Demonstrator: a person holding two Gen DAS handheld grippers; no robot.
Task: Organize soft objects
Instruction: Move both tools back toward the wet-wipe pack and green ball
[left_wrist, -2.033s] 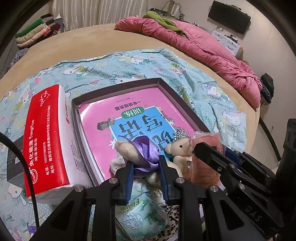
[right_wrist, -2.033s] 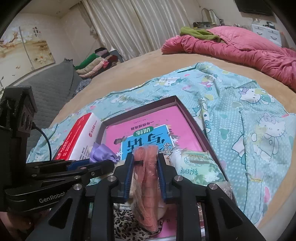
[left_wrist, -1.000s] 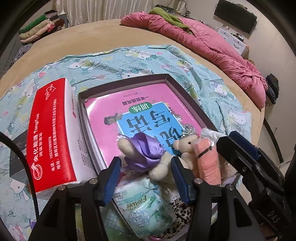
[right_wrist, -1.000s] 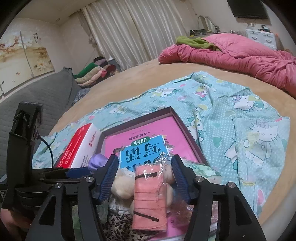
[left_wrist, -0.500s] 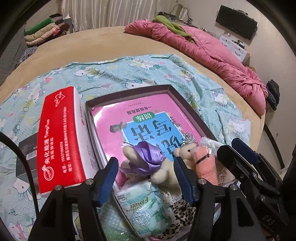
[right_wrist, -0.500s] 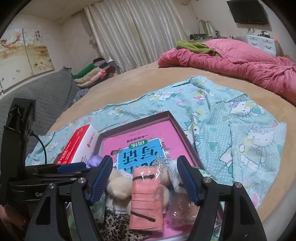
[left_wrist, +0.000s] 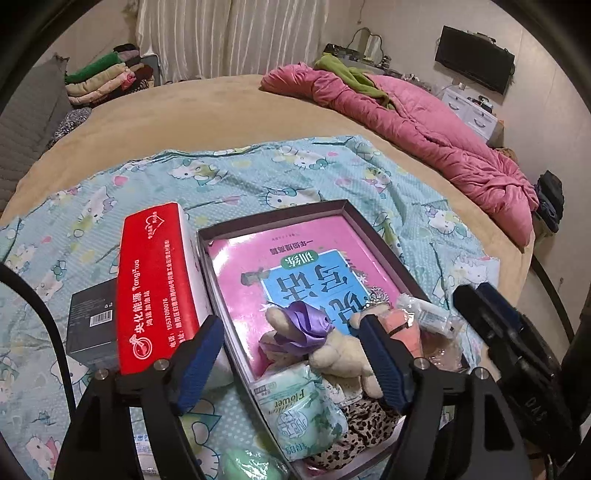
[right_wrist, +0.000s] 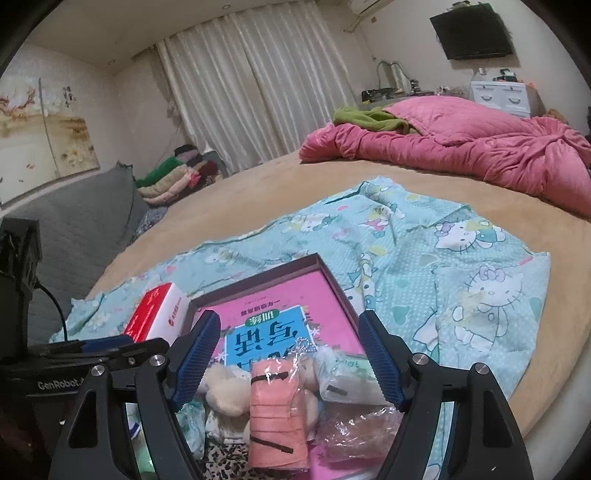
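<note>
Tools (left_wrist: 291, 363) (right_wrist: 290, 358) both spread, empty, over tray's (left_wrist: 384, 236) crowded near edge.

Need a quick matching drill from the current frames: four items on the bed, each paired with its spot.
Items:
1. red tissue pack
2. black box
3. pink book
4. pink quilt

Places:
A. far side of the bed
B. inside the tray
C. just left of the tray
D. left of the tissue pack

Pairs: 1-C, 2-D, 3-B, 4-A
</note>
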